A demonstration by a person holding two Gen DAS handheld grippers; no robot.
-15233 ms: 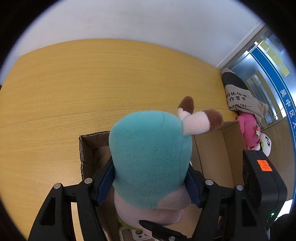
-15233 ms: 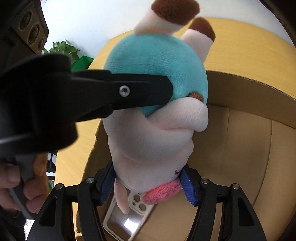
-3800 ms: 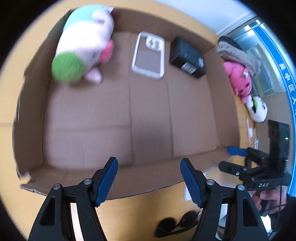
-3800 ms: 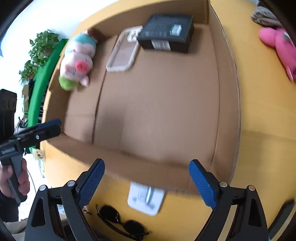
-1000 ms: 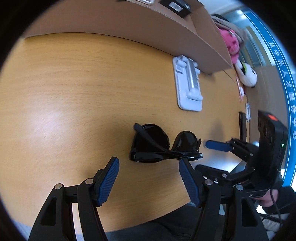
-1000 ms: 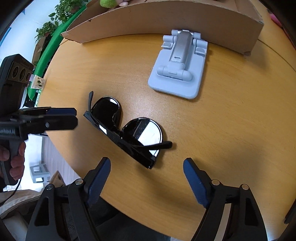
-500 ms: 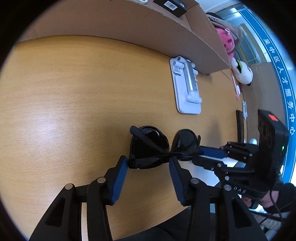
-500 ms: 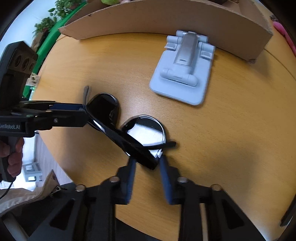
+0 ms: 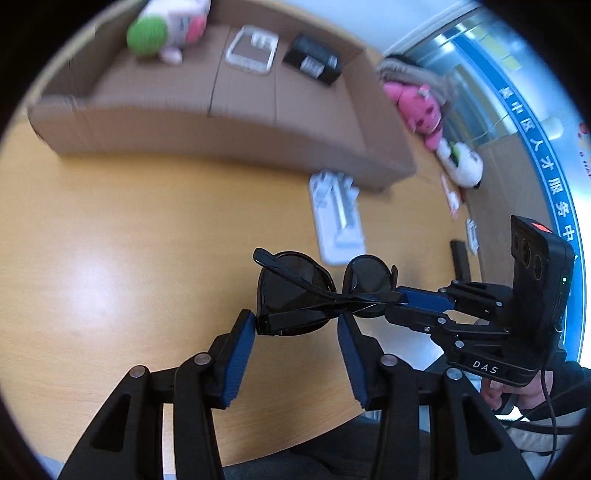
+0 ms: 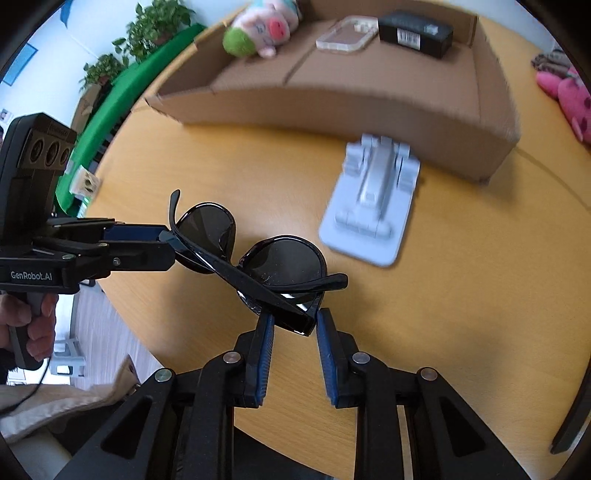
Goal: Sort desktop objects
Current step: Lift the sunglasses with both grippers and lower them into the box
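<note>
Both grippers grip one pair of folded black plastic sunglasses (image 9: 317, 291), which hangs above the rounded honey-coloured wooden table (image 9: 129, 236) between the two tools. The left gripper (image 9: 295, 336) has its blue-padded fingers closed against one end of the frame, and the right gripper (image 10: 293, 334) is pinched on the opposite end, where the temple arms cross. In each wrist view the other gripper's fingertips disappear behind the frame, so the exact contact there is hard to make out. Motion blur softens everything beyond the glasses: the pale grey plastic phone stand (image 10: 373, 206) lying flat on the table just in front of the shallow brown cardboard box (image 10: 332, 107) shows only smeared edges. Inside the box, along its far wall, lie a plush pig with a green end (image 10: 258, 29), a clear phone case (image 10: 345, 37) and a black carton with a barcode label (image 10: 413, 31). Beside the box on the right, a pink plush toy (image 9: 419, 110) and a white plush toy (image 9: 463, 166) are partly cut off by the lens rim, and small items near the table edge are too blurred to identify. The room shows a glass partition with a blue band of Chinese characters (image 9: 546, 177) and, on the other side, green potted plants (image 10: 147, 22) along a green ledge.
</note>
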